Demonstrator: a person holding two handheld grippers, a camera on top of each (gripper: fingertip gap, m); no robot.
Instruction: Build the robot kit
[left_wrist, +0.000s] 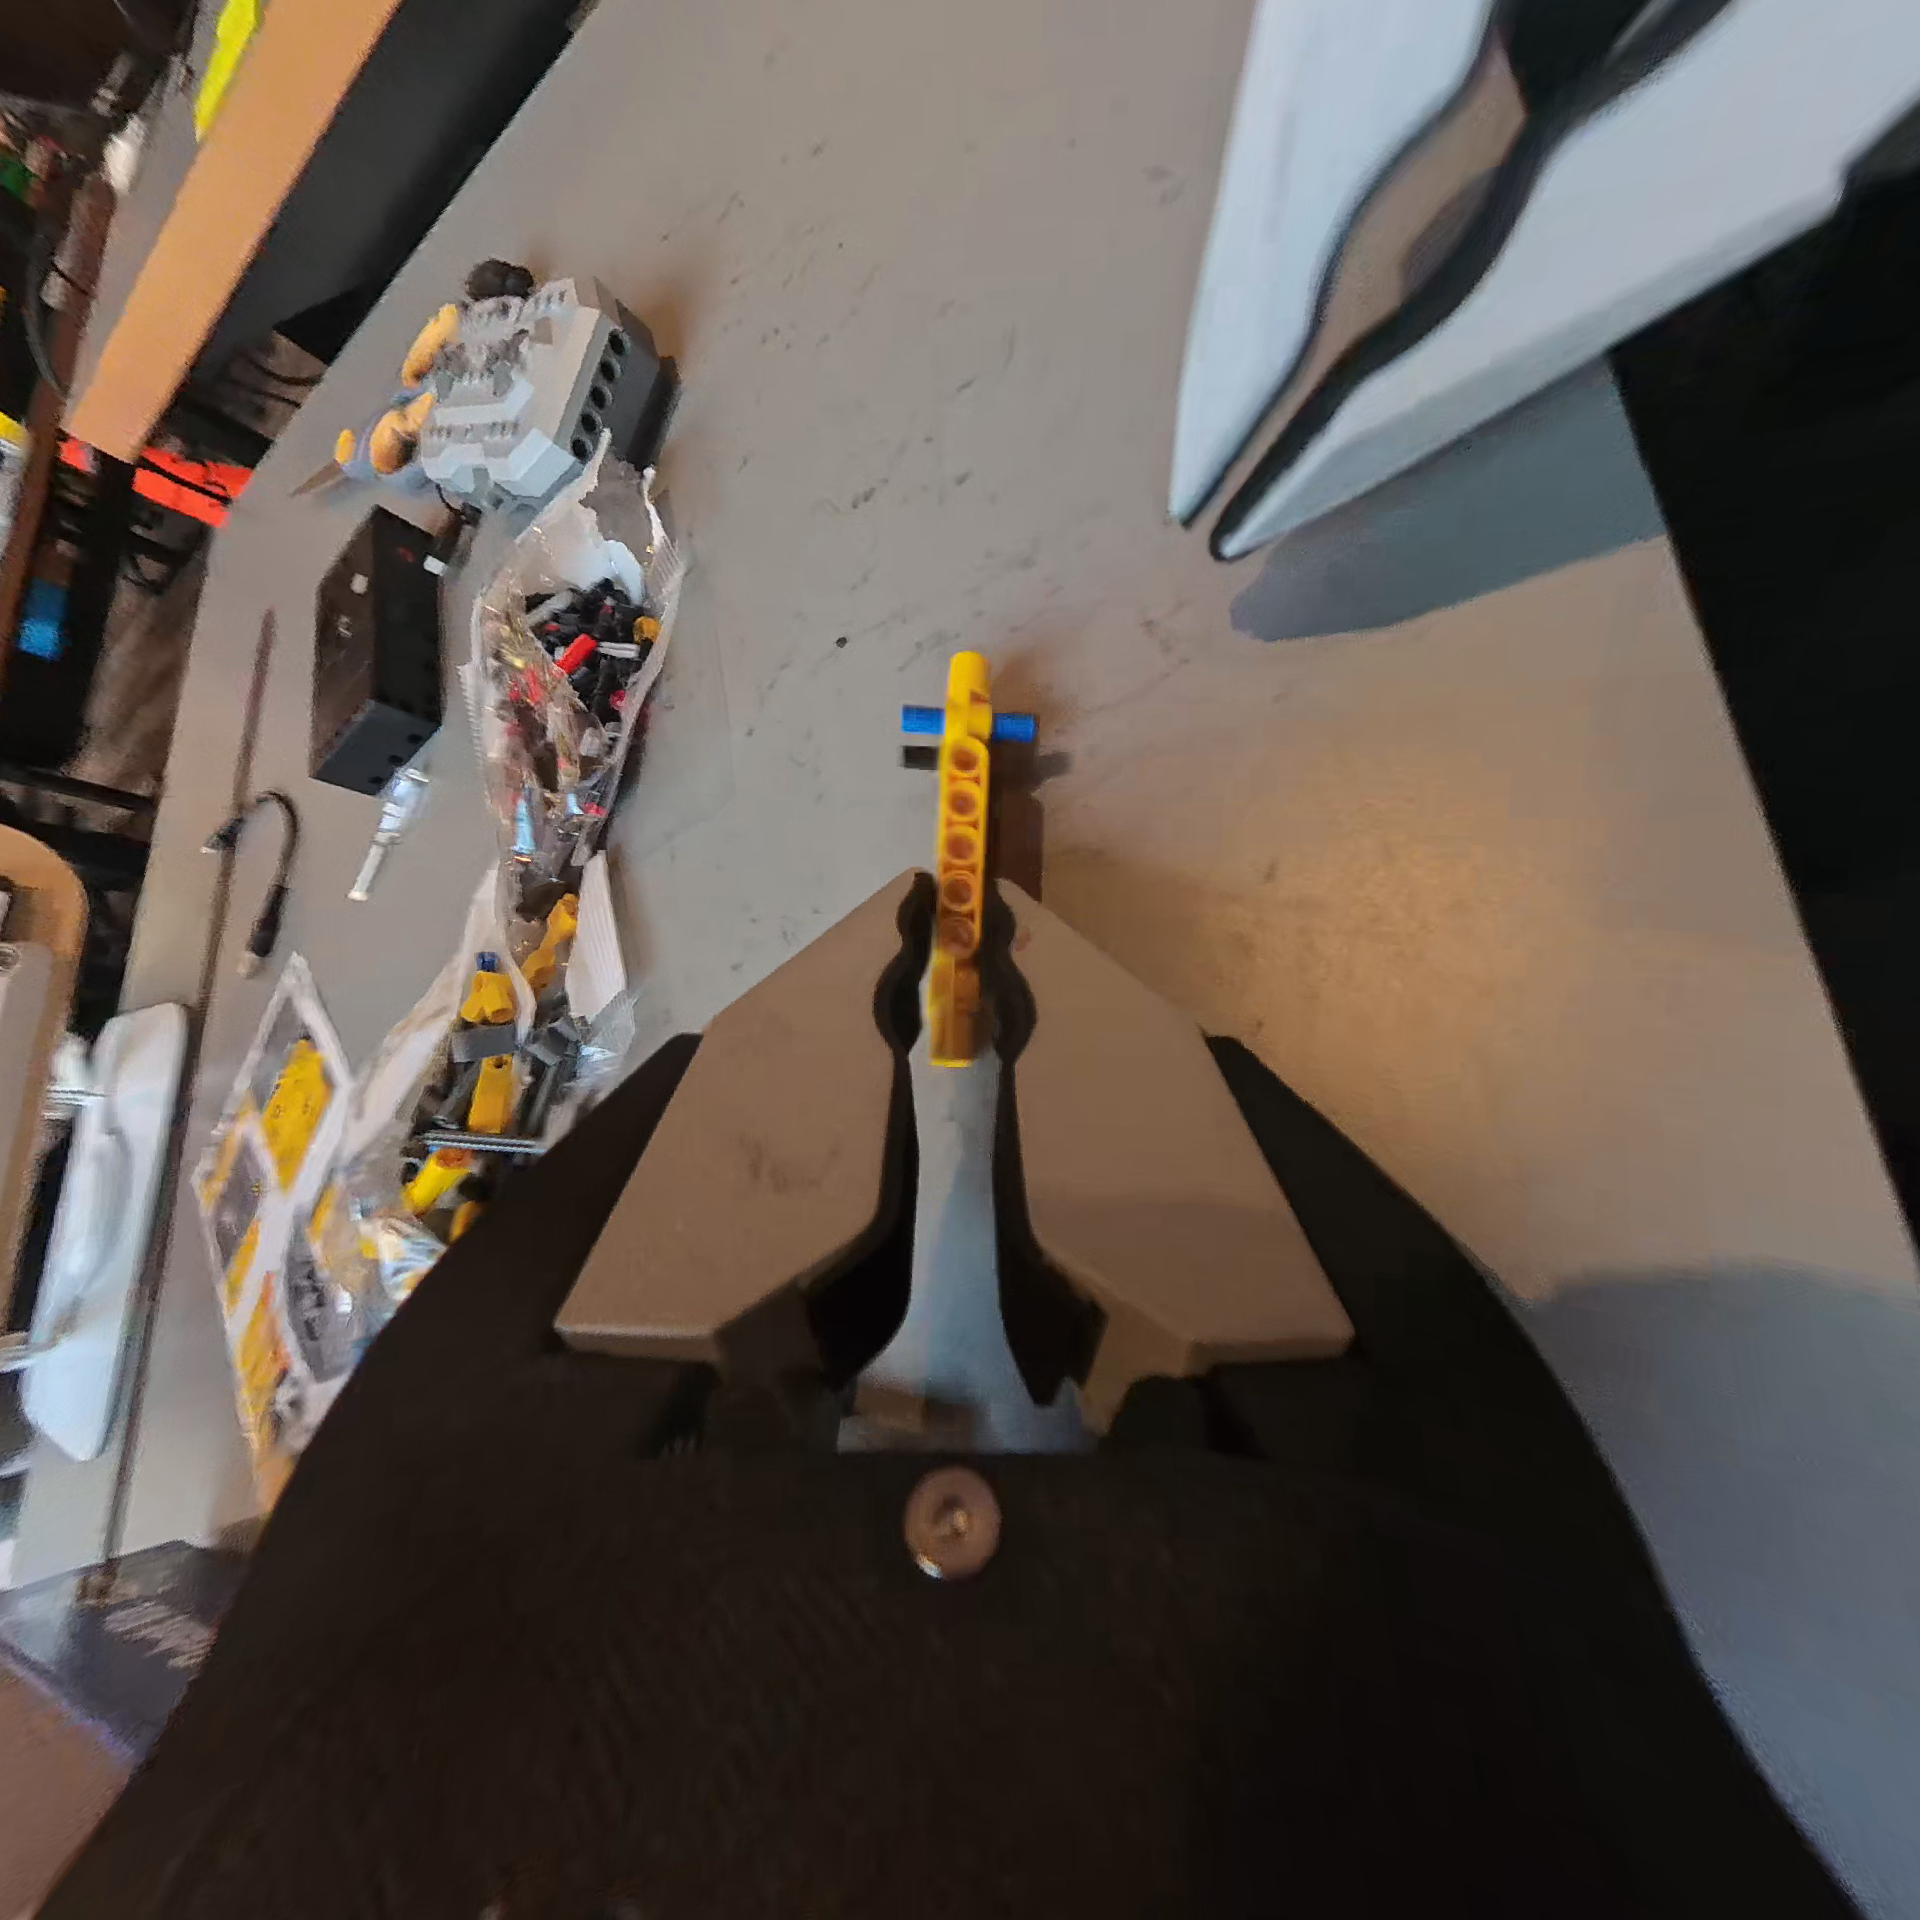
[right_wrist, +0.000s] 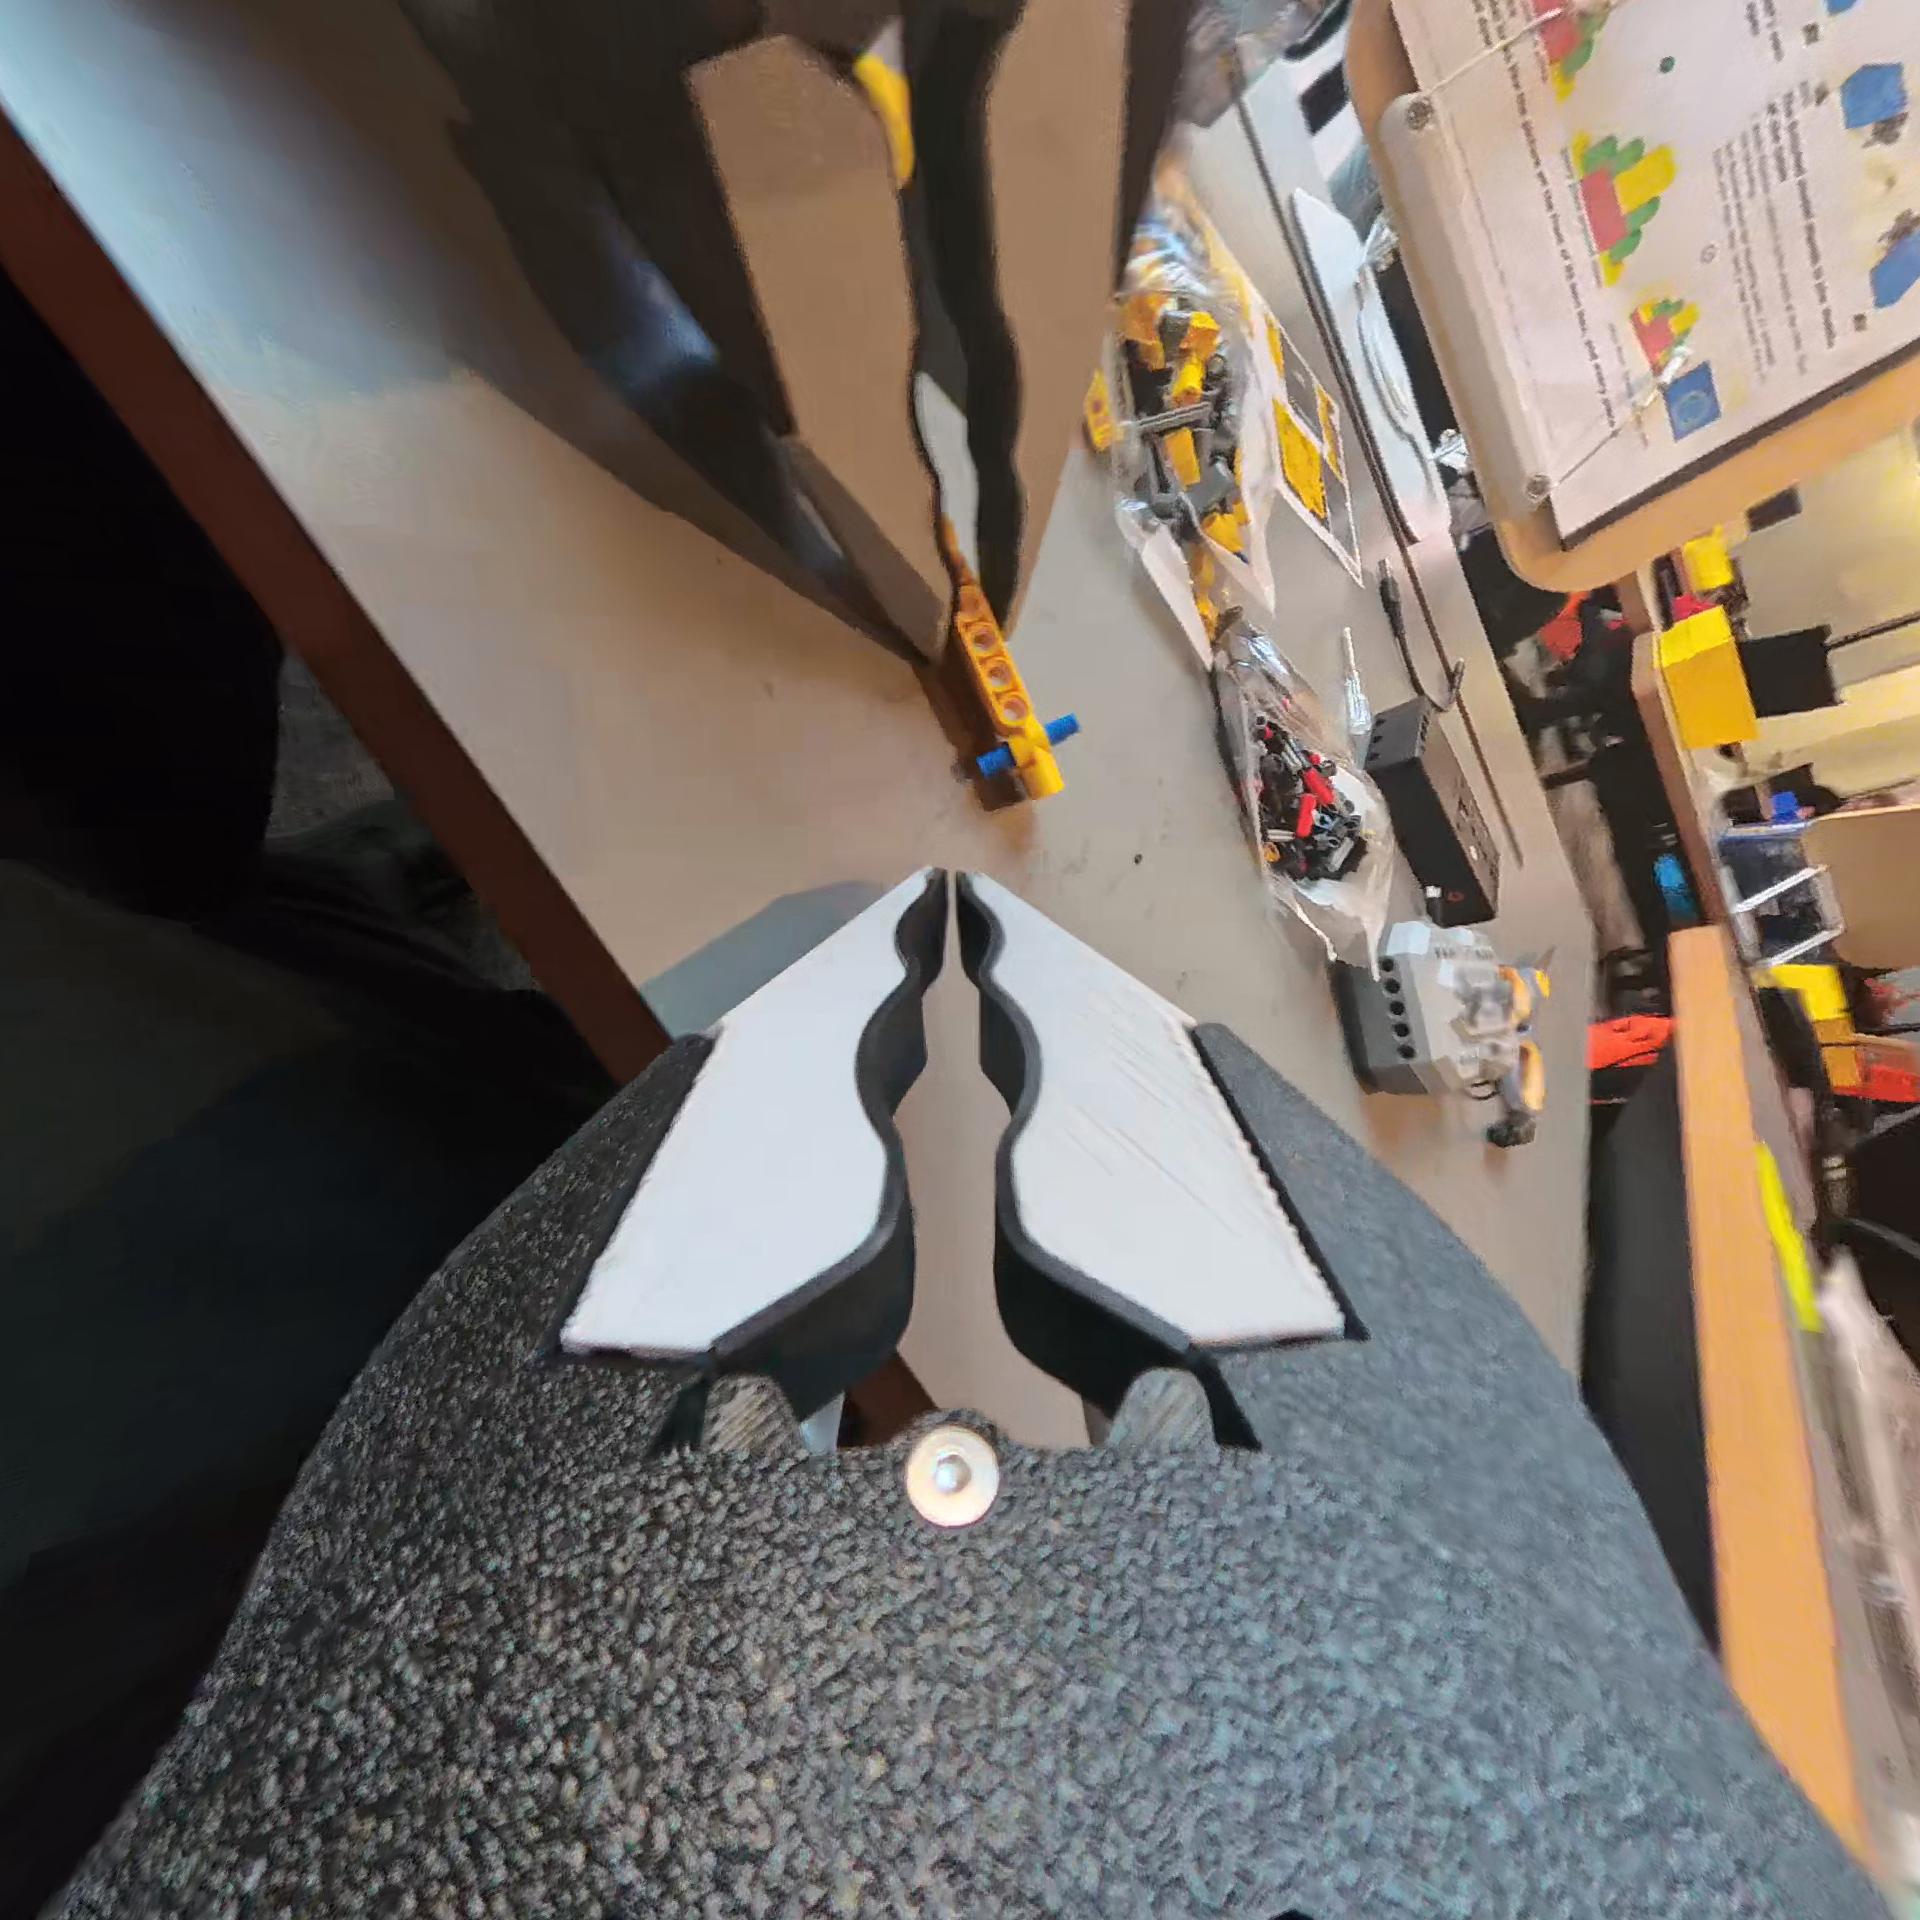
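Observation:
My left gripper (left_wrist: 958, 896) is shut on a yellow holed beam (left_wrist: 962, 831) that sticks out forward past the fingertips, just above the grey table (left_wrist: 1299, 935). A blue pin (left_wrist: 968, 721) crosses the beam near its far end. In the right wrist view the same beam (right_wrist: 1000, 675) with the blue pin (right_wrist: 1023, 744) is held by the left gripper (right_wrist: 971, 582) coming from the top. My right gripper (right_wrist: 951, 878) is shut and empty, its tips a short way from the beam's pin end. It also shows in the left wrist view (left_wrist: 1210, 525) at the upper right.
Clear bags of small building parts (left_wrist: 566, 686) (right_wrist: 1299, 790) lie on the table, with a black box (left_wrist: 374, 655), a grey motor block assembly (left_wrist: 509, 405) (right_wrist: 1444, 1008), a short cable (left_wrist: 260, 873) and a printed sheet (left_wrist: 281, 1174). The table's brown edge (right_wrist: 312, 603) runs at the left. Spacing between my two grippers at the tips: around 7 centimeters. The grey motor block assembly (right_wrist: 1444, 1008) is about equally far from each gripper, around 20 centimeters. It is also in sight in the left wrist view (left_wrist: 548, 363).

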